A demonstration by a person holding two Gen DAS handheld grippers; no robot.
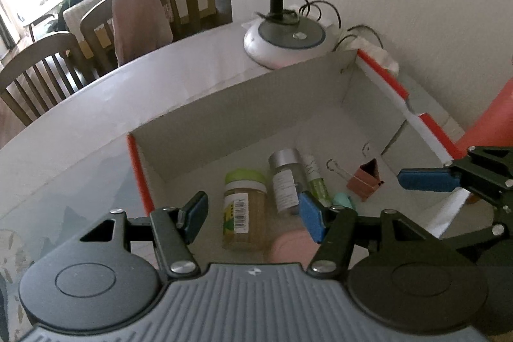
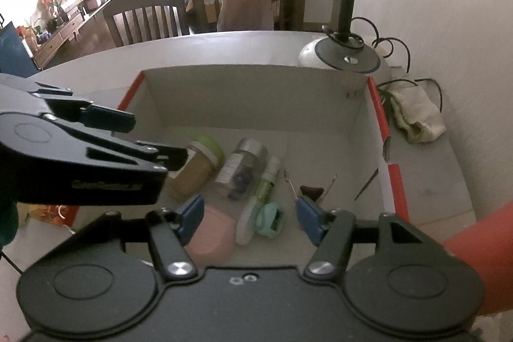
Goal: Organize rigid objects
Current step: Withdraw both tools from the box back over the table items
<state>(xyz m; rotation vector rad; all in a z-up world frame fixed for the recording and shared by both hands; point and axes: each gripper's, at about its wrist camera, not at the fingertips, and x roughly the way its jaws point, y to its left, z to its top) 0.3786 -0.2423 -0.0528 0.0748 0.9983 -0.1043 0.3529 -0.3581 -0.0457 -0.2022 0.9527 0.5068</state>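
An open white cardboard box (image 1: 243,114) with red edges holds a green-lidded jar (image 1: 245,210), a silver-capped bottle (image 1: 285,181), a slim green tube (image 1: 315,181), a pink binder clip (image 1: 364,181), a small teal item (image 1: 343,200) and a pink rounded object (image 1: 293,247). My left gripper (image 1: 253,218) is open and empty above the box's near side. My right gripper (image 2: 250,218) is open and empty over the box (image 2: 256,95), above the pink object (image 2: 213,237) and teal item (image 2: 271,218). The jar (image 2: 198,167) lies partly behind the left gripper (image 2: 128,133).
A lamp base (image 1: 285,40) with a black stem and cables stands behind the box on the grey table (image 1: 128,92). A crumpled white cloth (image 2: 416,114) lies right of the box. Wooden chairs (image 2: 147,15) stand beyond the table. An orange-red object (image 2: 481,252) is at the right.
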